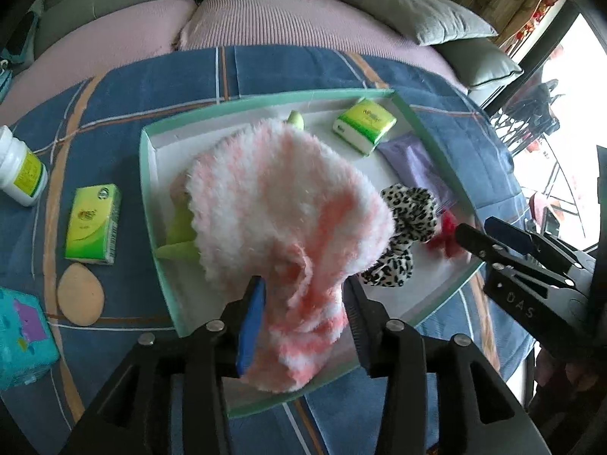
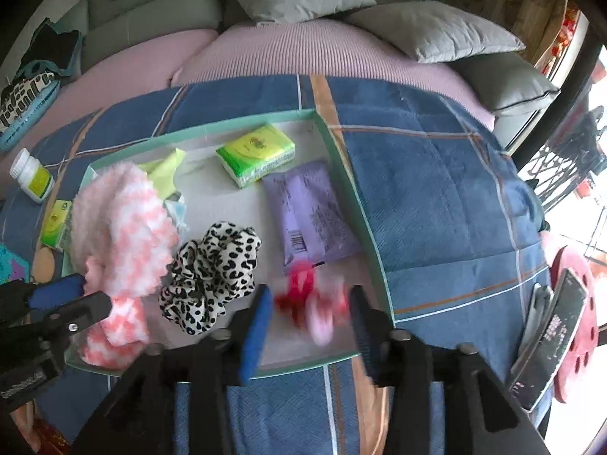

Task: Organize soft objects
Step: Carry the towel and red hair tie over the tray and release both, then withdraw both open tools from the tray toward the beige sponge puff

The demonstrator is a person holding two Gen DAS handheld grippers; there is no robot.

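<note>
Fluffy pink-and-white pile fills the near middle of the left wrist view: a fuzzy sock [image 1: 288, 227] lies with its near end between the fingers of the left tool [image 1: 303, 326], whose jaws stand spread on either side of the fabric; whether the pads actually press it cannot be told. The sock's long axis runs from that near end up and away toward the far left corner of the shallow green-rimmed tray [image 1: 146, 174], with a fold partway along (the far part is the broad one). It rests inside the tray, along its left side, over some pale green paper.

In the right wrist view the right tool [image 2: 311, 314] has its jaws spread apart over a small red-and-pink soft item [image 2: 303, 295], blurred, lying at the tray's near right corner; contact cannot be told.

Just beyond, between sock and red item, sits a leopard-print scrunchie [image 2: 210, 276]. Farther in the tray lies a flat purple packet [image 2: 311, 212], its long axis running near to far along the right wall, and past it a green tissue pack [image 2: 256, 153].

Outside the tray, on the blue plaid cloth [image 1: 114, 98] covering the tabletop, to the left: a beige oval sponge [image 1: 80, 295], a second green tissue pack [image 1: 93, 223], and a white bottle [image 1: 21, 168]. Grey cushions [image 2: 432, 36] lie beyond.
</note>
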